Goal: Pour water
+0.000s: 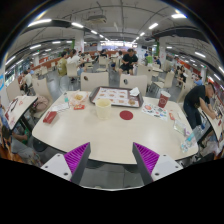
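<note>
Approach step, judged: gripper [109,158] wide open, empty, low centre of frame; clear plastic water bottle [66,101] upper left on pale round table [100,140]; next: advance, straddle bottle

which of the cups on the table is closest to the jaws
The pale yellowish cup at the middle of the table, just left of the red lid. The red cup stands farther off to the right, beside the tray. The jaws are open, holding nothing.

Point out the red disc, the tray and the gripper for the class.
red disc [126,115], gripper view, its centre.
tray [116,97], gripper view, its flat middle.
gripper [110,157], gripper view, the open gap midway between its fingertips.
</note>
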Demonstrator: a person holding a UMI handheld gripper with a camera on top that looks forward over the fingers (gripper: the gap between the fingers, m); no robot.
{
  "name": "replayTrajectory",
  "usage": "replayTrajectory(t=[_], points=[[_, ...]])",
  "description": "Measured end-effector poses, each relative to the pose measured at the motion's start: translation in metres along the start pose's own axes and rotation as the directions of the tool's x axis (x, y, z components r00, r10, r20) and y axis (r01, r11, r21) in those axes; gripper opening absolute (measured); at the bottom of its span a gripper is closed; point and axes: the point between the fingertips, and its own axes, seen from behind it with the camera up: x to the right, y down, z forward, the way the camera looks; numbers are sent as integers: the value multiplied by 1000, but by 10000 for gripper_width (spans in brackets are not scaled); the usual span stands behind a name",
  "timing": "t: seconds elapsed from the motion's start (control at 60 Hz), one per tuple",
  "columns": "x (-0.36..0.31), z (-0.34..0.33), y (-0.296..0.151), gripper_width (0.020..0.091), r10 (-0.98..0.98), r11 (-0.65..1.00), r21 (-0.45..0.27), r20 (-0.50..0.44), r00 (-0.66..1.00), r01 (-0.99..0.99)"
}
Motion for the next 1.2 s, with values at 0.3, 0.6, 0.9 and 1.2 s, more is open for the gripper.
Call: replayTrajectory(t=[0.3,0.6,0.9,1.2], points=[[96,-6,21,856,34,999,5,-56,998,-33],[276,4,83,855,82,997,9,-187,979,-82],[420,54,88,856,141,989,84,-251,958,-123],[473,124,55,740,190,975,157,-206,960,-159]])
